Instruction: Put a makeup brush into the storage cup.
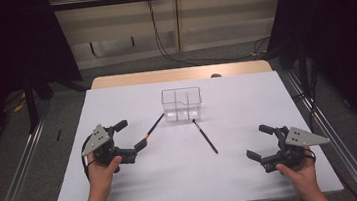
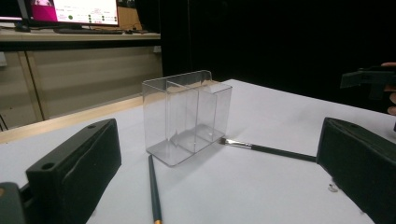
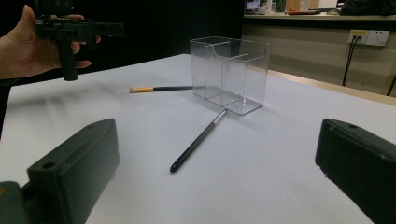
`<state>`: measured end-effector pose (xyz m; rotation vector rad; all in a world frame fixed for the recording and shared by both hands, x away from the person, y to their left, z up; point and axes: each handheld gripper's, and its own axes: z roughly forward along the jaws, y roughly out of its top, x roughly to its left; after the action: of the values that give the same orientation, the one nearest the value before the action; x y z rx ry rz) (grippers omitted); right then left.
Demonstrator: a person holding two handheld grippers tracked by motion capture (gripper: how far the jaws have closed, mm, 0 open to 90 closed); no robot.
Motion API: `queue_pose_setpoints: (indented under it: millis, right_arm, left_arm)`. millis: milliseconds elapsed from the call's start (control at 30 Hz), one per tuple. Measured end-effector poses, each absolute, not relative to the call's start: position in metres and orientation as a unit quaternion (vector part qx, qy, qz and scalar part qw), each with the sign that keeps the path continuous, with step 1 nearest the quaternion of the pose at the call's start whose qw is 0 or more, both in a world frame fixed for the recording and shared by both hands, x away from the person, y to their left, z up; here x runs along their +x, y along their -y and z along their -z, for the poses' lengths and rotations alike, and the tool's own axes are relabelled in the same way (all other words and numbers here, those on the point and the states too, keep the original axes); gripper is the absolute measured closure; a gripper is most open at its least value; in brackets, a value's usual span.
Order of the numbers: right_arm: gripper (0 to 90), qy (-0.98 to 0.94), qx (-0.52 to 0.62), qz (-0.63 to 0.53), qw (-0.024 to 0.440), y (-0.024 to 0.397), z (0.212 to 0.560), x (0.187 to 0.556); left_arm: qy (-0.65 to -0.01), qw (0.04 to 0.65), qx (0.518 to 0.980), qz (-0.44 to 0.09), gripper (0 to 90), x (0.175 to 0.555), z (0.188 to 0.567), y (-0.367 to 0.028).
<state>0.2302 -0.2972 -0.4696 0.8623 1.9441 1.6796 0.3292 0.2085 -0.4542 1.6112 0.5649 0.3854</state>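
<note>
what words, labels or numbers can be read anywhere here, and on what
None can be read.
Lit monitor screen behind the table, left gripper view: coloured blocks and rows of marks, too small and blurred to read.
Clear plastic divided box, black brush with the orange-banded handle, black brush with the silver ferrule, white wall socket: no lettering visible.

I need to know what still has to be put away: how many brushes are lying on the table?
2. One brush lies left of the clear organizer, near the left gripper; the other brush lies in front of it, toward the right. None appear hidden.
</note>
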Motion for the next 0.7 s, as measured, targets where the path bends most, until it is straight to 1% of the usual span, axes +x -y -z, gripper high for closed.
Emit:
queue_pose_setpoints:
  millis: [700]
  right_arm:
    - [0.0, -0.706, 0.305, -0.604, 0.210, 0.296, 0.470, 0.231]
  left_arm:
    - [-0.269, 0.638, 0.703, -0.162, 0.0, 0.360, 0.463, -0.184]
